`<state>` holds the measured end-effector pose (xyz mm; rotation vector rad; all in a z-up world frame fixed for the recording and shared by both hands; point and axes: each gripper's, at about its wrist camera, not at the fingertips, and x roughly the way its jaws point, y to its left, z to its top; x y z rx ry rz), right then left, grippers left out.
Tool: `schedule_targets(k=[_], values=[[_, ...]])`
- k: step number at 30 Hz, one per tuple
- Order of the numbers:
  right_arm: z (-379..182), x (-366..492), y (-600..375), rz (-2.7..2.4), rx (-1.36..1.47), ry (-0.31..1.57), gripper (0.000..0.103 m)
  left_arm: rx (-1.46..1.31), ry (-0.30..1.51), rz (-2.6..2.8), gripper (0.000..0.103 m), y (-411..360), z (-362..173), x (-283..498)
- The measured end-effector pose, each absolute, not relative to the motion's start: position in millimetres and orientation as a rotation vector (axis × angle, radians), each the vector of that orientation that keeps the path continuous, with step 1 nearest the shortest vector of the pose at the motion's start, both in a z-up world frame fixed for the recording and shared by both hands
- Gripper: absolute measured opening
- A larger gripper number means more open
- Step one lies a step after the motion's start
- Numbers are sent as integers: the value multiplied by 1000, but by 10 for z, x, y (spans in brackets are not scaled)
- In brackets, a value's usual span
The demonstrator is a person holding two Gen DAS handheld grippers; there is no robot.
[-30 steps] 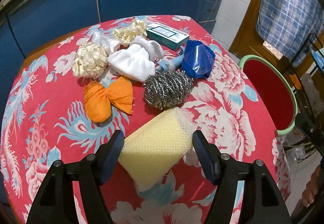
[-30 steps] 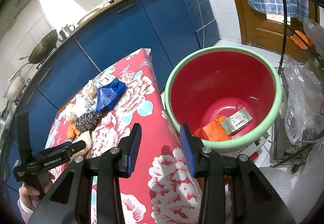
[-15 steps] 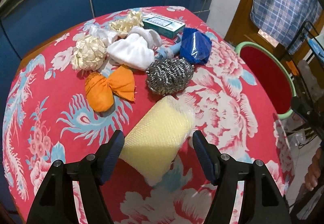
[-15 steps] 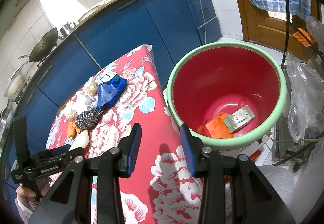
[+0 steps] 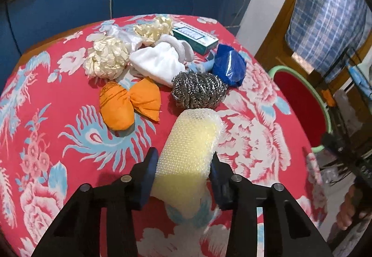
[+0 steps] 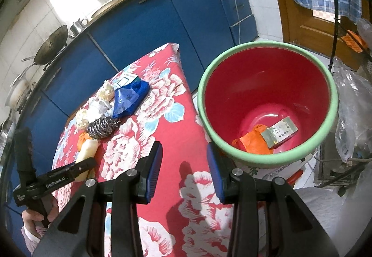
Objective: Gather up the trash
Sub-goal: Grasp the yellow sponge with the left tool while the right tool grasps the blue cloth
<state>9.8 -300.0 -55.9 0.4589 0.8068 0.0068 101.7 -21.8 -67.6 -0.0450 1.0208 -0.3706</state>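
Along the left wrist view: yellow sponge (image 5: 188,154) in bubble netting, judged light, soft and squashy, best taken across its narrow sides; it lay on the desk (image 5: 58,117) just before the steel scourer (image 5: 199,89), with the left gripper (image 5: 183,178) fingers pinching its near end from both sides. Across the right wrist view: right gripper (image 6: 184,171) fingers spread, holding nothing, above the desk edge beside the red bin (image 6: 325,94), which held an orange wad (image 6: 252,143) and a small box (image 6: 280,132).

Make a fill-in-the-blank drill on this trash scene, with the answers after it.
The left gripper is shut on the ____ sponge.
The right gripper is open and holds ____.
The bucket has a red inside and a ____ rim.
Beside the orange piece in the bucket lies a small ____.

Answers: yellow; nothing; green; box
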Motion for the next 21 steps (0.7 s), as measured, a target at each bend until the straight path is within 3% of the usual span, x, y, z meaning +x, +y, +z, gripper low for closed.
schedule_targets(k=[15, 21], values=[[-523, 552, -2454, 114, 362, 858, 42, -247, 921, -323, 38, 214, -421, 968], [-533, 887, -2249, 148, 336, 891, 48, -293, 901, -266, 38, 332, -386, 1131]])
